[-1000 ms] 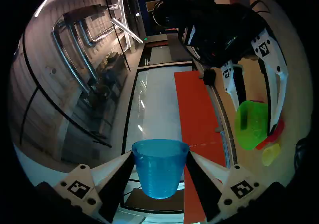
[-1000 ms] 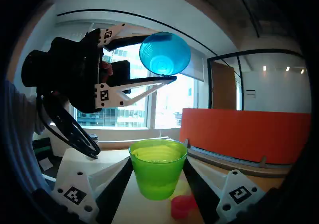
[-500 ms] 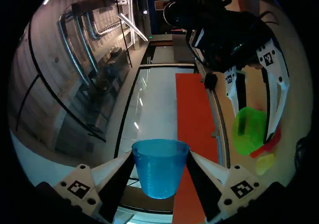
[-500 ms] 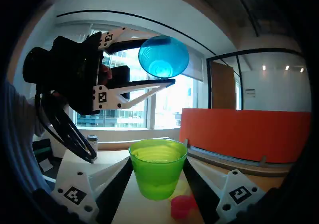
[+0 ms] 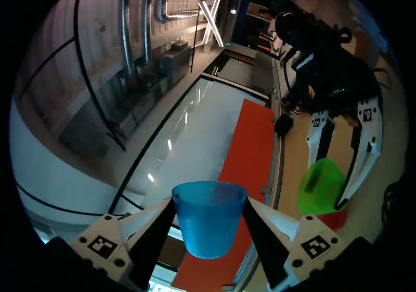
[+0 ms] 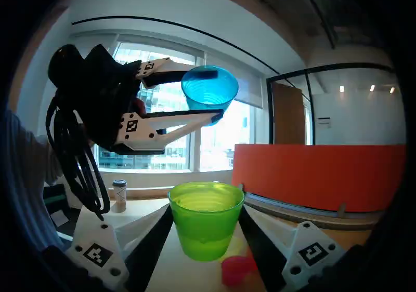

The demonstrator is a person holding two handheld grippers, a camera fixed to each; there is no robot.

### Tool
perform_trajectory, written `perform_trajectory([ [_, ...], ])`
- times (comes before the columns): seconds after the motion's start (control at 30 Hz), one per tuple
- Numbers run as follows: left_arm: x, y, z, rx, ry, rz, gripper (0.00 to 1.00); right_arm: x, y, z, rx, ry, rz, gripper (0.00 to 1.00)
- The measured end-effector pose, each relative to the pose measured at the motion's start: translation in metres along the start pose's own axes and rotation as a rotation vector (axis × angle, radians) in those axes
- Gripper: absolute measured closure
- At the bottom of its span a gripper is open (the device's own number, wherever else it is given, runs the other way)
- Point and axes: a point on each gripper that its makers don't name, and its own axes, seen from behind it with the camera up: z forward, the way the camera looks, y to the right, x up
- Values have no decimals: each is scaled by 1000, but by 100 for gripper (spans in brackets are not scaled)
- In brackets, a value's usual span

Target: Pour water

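Observation:
My left gripper (image 5: 209, 203) is shut on a translucent blue cup (image 5: 209, 220), both fingers pressing its sides. In the right gripper view that left gripper (image 6: 218, 93) hangs high at the upper left, held by a hand, with the blue cup (image 6: 208, 87) tilted a little above level. My right gripper (image 6: 206, 209) is shut on a green cup (image 6: 206, 222) that stands upright with some water in its lower part. From the left gripper view, the right gripper (image 5: 326, 182) and the green cup (image 5: 318, 188) sit lower right, below the blue cup.
A long orange divider panel (image 6: 322, 175) runs behind the wooden table (image 6: 171, 271). A pink cup (image 6: 235, 270) and a yellow cup (image 6: 238, 244) lie just behind the green one. A small jar (image 6: 119, 196) stands near the window. Black cables (image 6: 78, 151) hang from the left gripper.
The left gripper has turned the blue cup back from a steep tip: its mouth faced the right camera, now its side shows. The green cup has stayed put.

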Motion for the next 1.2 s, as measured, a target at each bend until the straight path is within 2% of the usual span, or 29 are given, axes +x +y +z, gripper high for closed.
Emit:
perform_trajectory([
  [0.17,-6,0,-4,-4,0,-148,14,3,0,-2,0,7,-1,13],
  [0.37,-3,3,-8,-19,18,-298,14,7,1,-5,-4,15,-7,13],
  [0.53,-2,-1,-8,-22,25,-421,14,10,1,-7,-5,24,-10,13],
  [0.9,-5,-12,-13,-30,38,-749,14,15,2,-13,-10,30,-19,13],
  [1.07,-5,-14,-11,-49,37,-889,14,17,2,-16,-10,33,-21,13],
  [1.2,-6,-12,-9,-73,27,-973,13,17,2,-16,-10,33,-26,13],
])
